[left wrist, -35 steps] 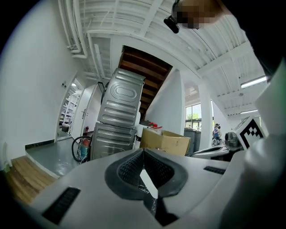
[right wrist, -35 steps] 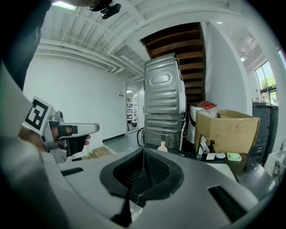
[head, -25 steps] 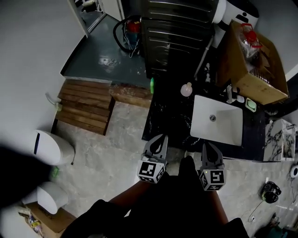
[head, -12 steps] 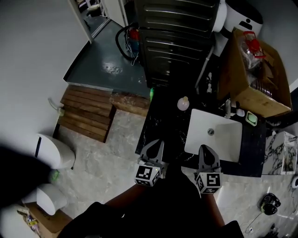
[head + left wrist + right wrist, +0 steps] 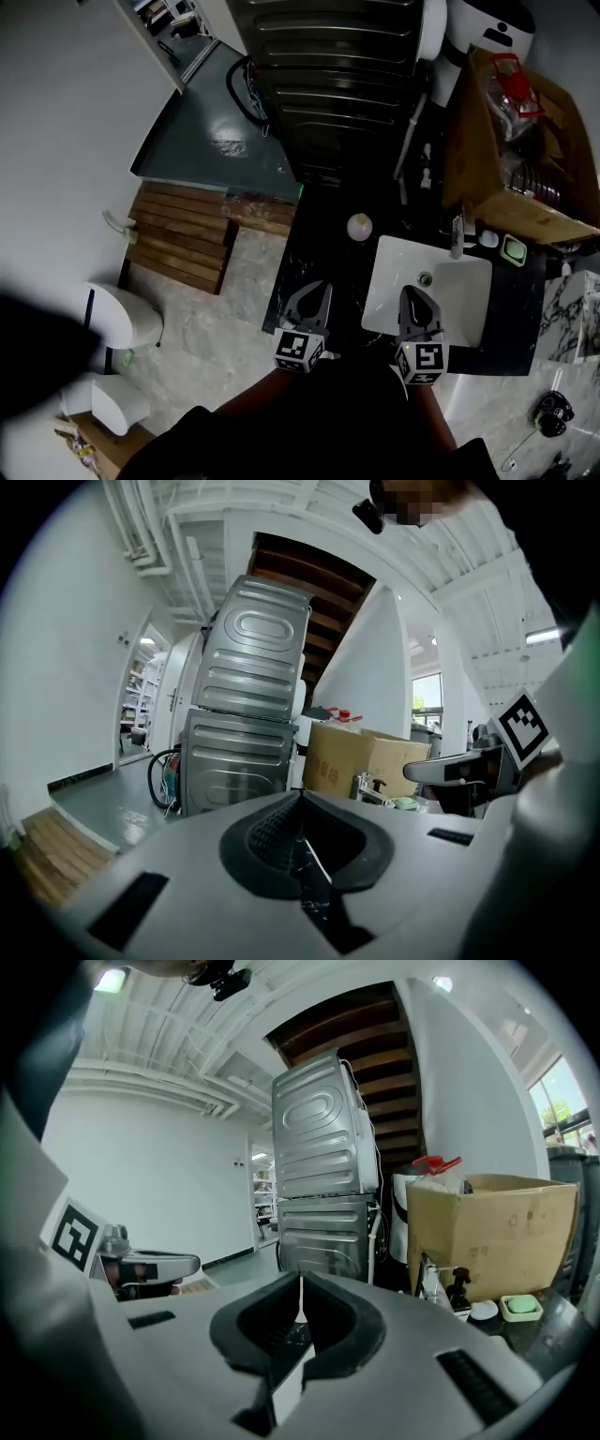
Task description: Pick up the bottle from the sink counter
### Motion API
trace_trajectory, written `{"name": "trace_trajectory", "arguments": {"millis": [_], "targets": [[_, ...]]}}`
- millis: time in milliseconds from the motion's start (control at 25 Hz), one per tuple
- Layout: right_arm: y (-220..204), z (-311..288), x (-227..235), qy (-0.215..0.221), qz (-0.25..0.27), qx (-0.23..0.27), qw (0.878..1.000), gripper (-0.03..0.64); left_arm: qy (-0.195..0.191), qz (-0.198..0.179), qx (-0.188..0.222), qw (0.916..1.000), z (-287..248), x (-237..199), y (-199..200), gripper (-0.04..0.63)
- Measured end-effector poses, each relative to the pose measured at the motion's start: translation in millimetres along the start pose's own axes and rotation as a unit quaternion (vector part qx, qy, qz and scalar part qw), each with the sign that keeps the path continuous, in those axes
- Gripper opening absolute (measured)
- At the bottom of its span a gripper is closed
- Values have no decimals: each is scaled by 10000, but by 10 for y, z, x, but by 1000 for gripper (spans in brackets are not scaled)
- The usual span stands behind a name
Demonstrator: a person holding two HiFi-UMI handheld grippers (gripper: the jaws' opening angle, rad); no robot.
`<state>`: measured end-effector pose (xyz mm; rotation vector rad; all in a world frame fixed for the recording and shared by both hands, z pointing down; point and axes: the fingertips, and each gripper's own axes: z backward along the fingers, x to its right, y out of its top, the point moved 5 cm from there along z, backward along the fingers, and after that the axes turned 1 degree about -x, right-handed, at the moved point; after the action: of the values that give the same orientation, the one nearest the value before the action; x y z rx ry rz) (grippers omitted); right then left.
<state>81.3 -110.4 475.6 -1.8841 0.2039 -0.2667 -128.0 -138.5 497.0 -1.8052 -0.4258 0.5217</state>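
Ahead of both grippers, on the black worktop (image 5: 319, 246) just left of the white sink basin (image 5: 459, 292) and near its rear left corner, stands the pale bottle (image 5: 359, 226). It is seen from above, so its long axis is probably upright. It lies between the two lines of reach, slightly nearer the left gripper (image 5: 316, 292) than the right gripper (image 5: 413, 298), and apart from both. Each gripper has its jaws pressed together with nothing between them. Beyond the worktop's back edge rise stacked steel machines (image 5: 328, 56), and a cardboard box (image 5: 469, 150) sits at the rear right.
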Motion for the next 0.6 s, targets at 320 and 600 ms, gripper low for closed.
{"name": "trace_trajectory", "arguments": {"millis": [320, 600], "targets": [[48, -420, 350, -11, -67, 46, 10000, 38, 298, -109, -136, 9994, -488, -170, -34, 17], [107, -731, 398, 472, -71, 129, 9988, 40, 147, -209, -116, 9996, -922, -169, -96, 17]]}}
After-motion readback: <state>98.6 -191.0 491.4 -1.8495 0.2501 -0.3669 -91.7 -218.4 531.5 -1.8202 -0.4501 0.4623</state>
